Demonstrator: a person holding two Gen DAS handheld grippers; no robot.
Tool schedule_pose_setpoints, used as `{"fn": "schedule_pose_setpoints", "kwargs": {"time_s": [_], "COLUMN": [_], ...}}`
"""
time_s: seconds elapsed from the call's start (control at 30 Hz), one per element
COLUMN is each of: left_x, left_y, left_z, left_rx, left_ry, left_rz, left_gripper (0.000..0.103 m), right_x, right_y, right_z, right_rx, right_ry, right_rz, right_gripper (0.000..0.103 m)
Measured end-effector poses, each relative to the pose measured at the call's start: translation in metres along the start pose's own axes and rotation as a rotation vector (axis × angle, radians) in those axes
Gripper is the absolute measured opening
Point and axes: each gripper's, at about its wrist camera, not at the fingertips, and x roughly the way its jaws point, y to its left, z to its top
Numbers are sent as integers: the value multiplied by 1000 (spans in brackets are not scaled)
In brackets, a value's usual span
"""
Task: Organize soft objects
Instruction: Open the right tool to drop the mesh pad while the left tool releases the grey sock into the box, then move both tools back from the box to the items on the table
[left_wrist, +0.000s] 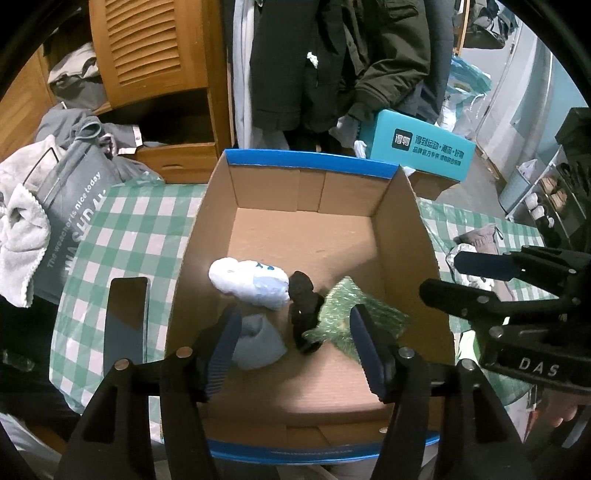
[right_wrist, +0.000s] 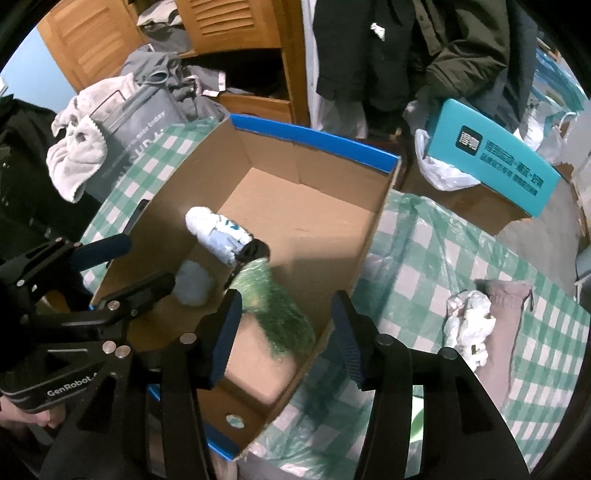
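- Left gripper (left_wrist: 295, 347) hangs with jaws apart over the cardboard box (left_wrist: 406, 229), gripping nothing; right gripper (right_wrist: 286, 332) likewise parted, straddling the box's right wall.
- Inside, near end: white bundle (left_wrist: 251, 284), grey sock (left_wrist: 258, 343), black piece (left_wrist: 304, 314), green glittery cloth (left_wrist: 354, 314) (far half bare).
- Teal box (left_wrist: 417, 147) bears Chinese print; grey bag (left_wrist: 70, 221) reads "The weather is nice today".

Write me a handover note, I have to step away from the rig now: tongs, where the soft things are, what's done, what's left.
Left tongs: open, empty, over the brown cardboard box.
Right tongs: open, empty, above the box's right wall.
In the box: white and blue rolled bundle, grey soft roll, black soft piece, green glittery cloth.
Left on the green checked tablecloth: crumpled white cloth on a mauve fabric piece.
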Motion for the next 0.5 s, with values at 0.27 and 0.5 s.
{"fn": "schedule_pose_setpoints", "kwargs": {"time_s": [0.27, 0.5], "left_x": [1, -1], "left_y": [-10, -28], "left_z": [-1, 0], "left_rx": [13, 43], "left_ry": [3, -1], "left_rz": [-16, -36], "left_gripper": [66, 66], "right_x": [-7, -12], "right_y": [-18, -35], "right_z": [-8, -18], "right_rx": [38, 62], "right_ry": [-7, -6], "right_rz": [-22, -43], "right_gripper": [56, 56]}}
